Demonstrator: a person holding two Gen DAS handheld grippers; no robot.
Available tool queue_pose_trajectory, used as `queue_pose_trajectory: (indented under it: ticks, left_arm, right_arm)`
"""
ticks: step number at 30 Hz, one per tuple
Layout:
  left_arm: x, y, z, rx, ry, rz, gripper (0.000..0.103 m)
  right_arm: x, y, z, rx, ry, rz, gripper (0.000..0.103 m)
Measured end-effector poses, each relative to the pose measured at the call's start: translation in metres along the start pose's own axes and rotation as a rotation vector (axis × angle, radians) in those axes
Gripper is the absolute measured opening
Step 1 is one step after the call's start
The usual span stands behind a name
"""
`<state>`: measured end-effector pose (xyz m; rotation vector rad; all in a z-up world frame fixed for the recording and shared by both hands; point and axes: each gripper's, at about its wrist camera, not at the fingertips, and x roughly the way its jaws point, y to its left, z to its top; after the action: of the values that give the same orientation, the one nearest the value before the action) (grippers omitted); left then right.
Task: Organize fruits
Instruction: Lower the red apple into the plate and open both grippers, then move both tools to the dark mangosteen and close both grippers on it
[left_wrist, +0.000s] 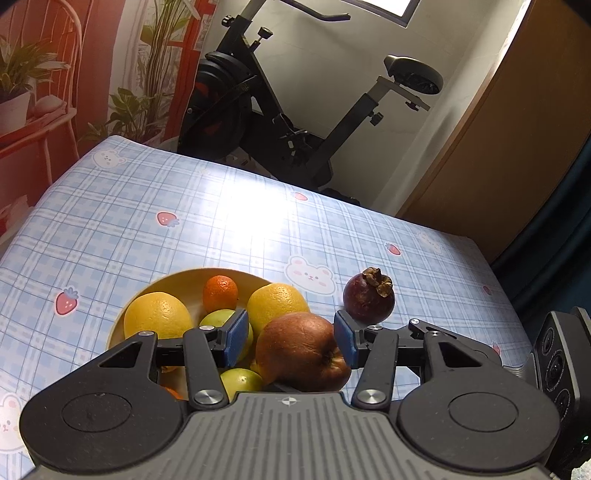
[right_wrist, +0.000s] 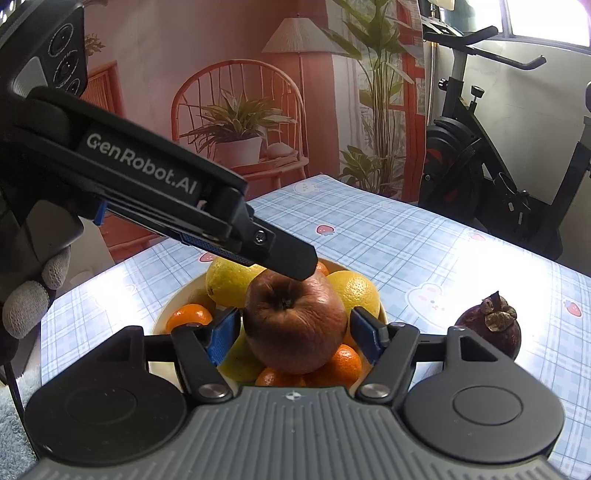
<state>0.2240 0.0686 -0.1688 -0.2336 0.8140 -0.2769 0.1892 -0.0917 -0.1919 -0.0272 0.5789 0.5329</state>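
A wrinkled red-brown apple (left_wrist: 303, 350) (right_wrist: 295, 325) sits on top of the fruit in a cream bowl (left_wrist: 173, 284) (right_wrist: 162, 317). The bowl holds yellow lemons (left_wrist: 157, 315), green fruits (left_wrist: 242, 380) and small oranges (left_wrist: 220, 293). My left gripper (left_wrist: 291, 338) is open, its blue pads on either side of the apple; its finger shows in the right wrist view (right_wrist: 284, 254) over the apple. My right gripper (right_wrist: 295, 334) is open, and its pads flank the apple with a small gap. A dark purple mangosteen (left_wrist: 369, 299) (right_wrist: 489, 328) stands on the table right of the bowl.
The table has a blue plaid cloth (left_wrist: 221, 221) with bears and strawberries. An exercise bike (left_wrist: 280, 110) stands past its far edge. A wooden door (left_wrist: 498, 147) is at the right. A printed backdrop of plants (right_wrist: 240, 110) stands at the left.
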Motion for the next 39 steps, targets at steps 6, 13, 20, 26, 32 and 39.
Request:
queue_pose_trajectory:
  ticks: [6,13,20,26,32,39]
  left_arm:
    - [0.002,-0.01,-0.001,0.031,-0.008,0.017,0.053]
    - [0.0,-0.023,0.0,0.048,-0.03,0.027,0.053]
    - [0.006,-0.039,0.003,0.067,-0.039,0.029,0.053]
    - [0.024,-0.056,0.007,0.077,-0.02,0.016,0.053]
    - [0.048,-0.074,0.014,0.085,0.005,0.01,0.054]
    - [0.085,-0.085,0.017,0.078,0.045,0.014,0.057]
  right_arm:
    - [-0.009,-0.004,-0.004,0.008,-0.005,0.007,0.07]
    - [-0.032,-0.012,-0.009,0.011,-0.054,0.007,0.07]
    - [-0.054,-0.037,-0.013,0.038,-0.093,-0.044,0.07]
    - [-0.063,-0.074,-0.023,0.098,-0.096,-0.123,0.07]
    - [-0.059,-0.098,-0.032,0.112,-0.094,-0.194,0.07]
    - [-0.041,-0.106,-0.032,0.086,-0.08,-0.182,0.07]
